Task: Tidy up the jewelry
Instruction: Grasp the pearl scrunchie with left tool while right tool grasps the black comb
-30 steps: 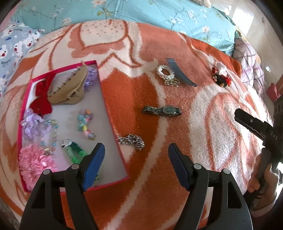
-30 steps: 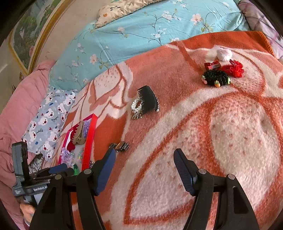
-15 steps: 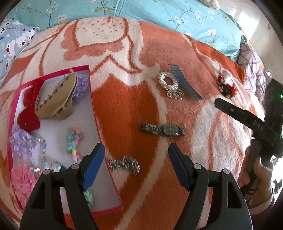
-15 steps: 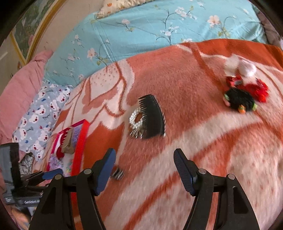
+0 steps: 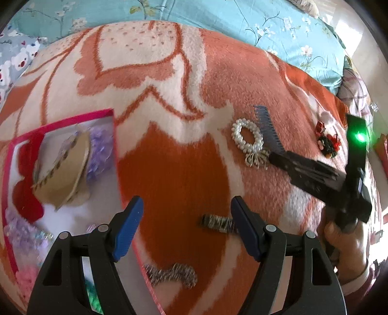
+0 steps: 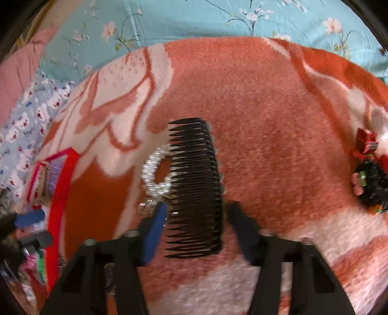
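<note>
A black hair comb (image 6: 196, 189) lies on the orange blanket beside a pearl bracelet (image 6: 155, 174). My right gripper (image 6: 197, 232) is open, its fingers either side of the comb's near end; it also shows in the left wrist view (image 5: 276, 157). My left gripper (image 5: 185, 227) is open and empty above the blanket. A watch (image 5: 218, 224) lies just inside its right finger and a silver chain (image 5: 174, 273) lies below. The red-rimmed jewelry box (image 5: 111, 116) at the left holds a beige claw clip (image 5: 65, 169), a red bow and beads.
A red and black hair tie cluster (image 6: 368, 174) lies at the right on the blanket, also in the left wrist view (image 5: 328, 143). A turquoise floral sheet (image 6: 194, 21) lies beyond, and a bear-print pillow (image 6: 26, 121) sits at the left.
Both grippers moved forward. The right one closed in on the comb, which now sits between its open fingers. The left one advanced over the chain toward the watch.
</note>
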### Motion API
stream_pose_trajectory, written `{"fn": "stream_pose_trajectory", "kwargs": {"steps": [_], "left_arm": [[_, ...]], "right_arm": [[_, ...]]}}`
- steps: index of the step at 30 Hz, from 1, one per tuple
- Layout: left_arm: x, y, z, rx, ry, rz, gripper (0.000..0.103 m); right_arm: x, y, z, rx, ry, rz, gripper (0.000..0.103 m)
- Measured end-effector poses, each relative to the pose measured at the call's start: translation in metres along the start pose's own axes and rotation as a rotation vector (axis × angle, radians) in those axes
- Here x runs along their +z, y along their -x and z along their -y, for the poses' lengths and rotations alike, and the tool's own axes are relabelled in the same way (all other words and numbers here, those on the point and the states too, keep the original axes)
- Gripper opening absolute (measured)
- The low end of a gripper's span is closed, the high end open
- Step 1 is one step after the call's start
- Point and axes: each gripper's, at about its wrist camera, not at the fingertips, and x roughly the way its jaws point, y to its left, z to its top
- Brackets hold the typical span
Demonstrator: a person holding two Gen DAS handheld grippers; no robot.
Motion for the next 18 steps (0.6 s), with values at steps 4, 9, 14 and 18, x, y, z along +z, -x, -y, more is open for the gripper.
{"fn": "stream_pose_trajectory", "kwargs": {"steps": [4, 9, 14, 18], "left_arm": [[0.014, -0.017, 0.015, -0.022, -0.015, -0.015, 0.074], [0.037, -0.043, 0.044, -0.041, -0.04, -0.032, 0.074], [0.061, -0.077, 0.071, -0.017, -0.069, -0.056, 0.081], [0.069, -0.103, 0.083, -0.006, -0.088, -0.082, 0.081]], "right_arm": [[-0.005, 0.017, 0.016, -0.009, -0.042, 0.024, 0.048], [-0.017, 0.038, 0.039, -0.013, -0.11, 0.039, 0.048], [-0.021, 0.043, 0.047, -0.011, -0.129, 0.023, 0.049], [-0.019, 0.041, 0.046, 0.003, -0.132, 0.033, 0.052]]}}
